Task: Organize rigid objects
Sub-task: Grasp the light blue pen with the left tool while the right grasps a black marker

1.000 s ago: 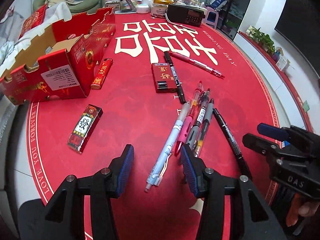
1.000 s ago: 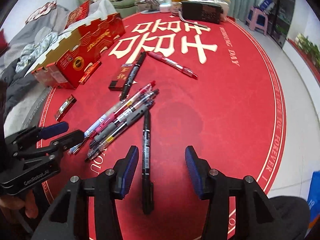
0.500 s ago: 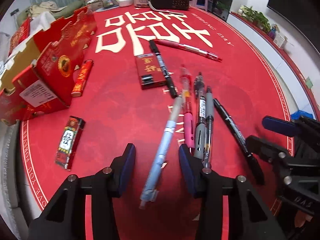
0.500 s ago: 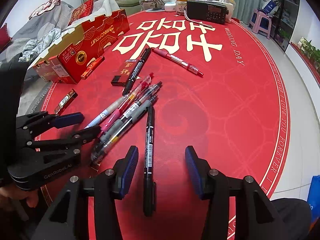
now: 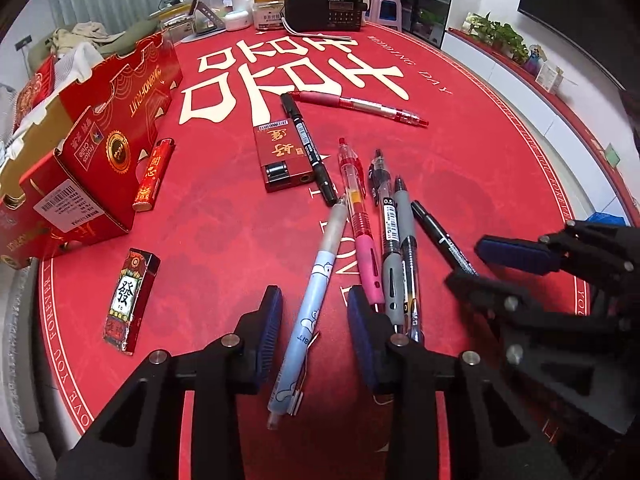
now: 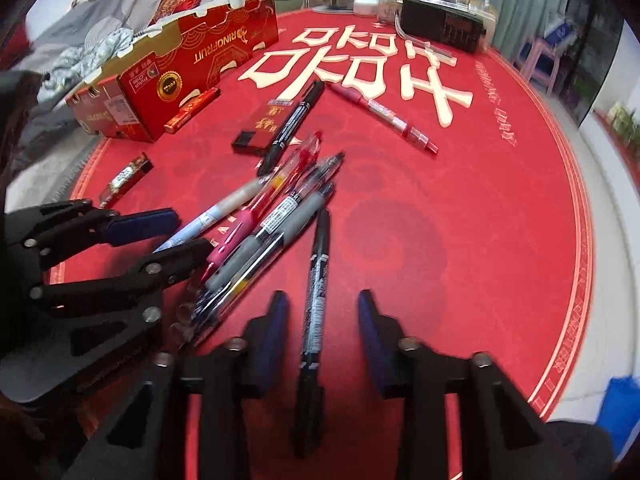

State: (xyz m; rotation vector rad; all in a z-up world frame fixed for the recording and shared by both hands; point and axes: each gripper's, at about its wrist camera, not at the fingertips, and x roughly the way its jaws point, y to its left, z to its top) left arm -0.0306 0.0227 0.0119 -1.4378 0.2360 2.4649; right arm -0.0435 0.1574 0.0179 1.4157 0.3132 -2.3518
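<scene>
Red cloth with large cream characters covers the round bench [image 5: 248, 240]. Landmark: the fan of pens [image 5: 384, 232] lying side by side near the bench's middle.

- Left gripper [image 5: 314, 330] is low over the near-left edge of the fan, jaws fairly narrow and closing. Pale blue pen [image 5: 316, 292] lies between the pads; neither pad touches it yet. Right pad sits just beside the pink-grip pen [image 5: 366, 256].
- Right gripper [image 6: 322, 330] works at the fan's right edge, jaws also fairly narrow and closing. Black marker [image 6: 318, 284] lies lengthwise between the pads, clear of both.
- Grey-grip pen [image 5: 394, 276] and a clear-barrel pen lie in the fan between pink pen and marker.
- Beyond the fan: second black marker [image 5: 308, 148] touching a small red pack [image 5: 282, 154]; farther still, a lone red pen [image 5: 360, 106].
- Left of the fan: red fruit carton [image 5: 100, 152] with a red lighter [image 5: 154, 174] against its side, and a red mahjong-print box [image 5: 130, 302] nearer the bench edge.
- Far behind the fan, a black radio [image 5: 324, 12] at the bench's rim.
</scene>
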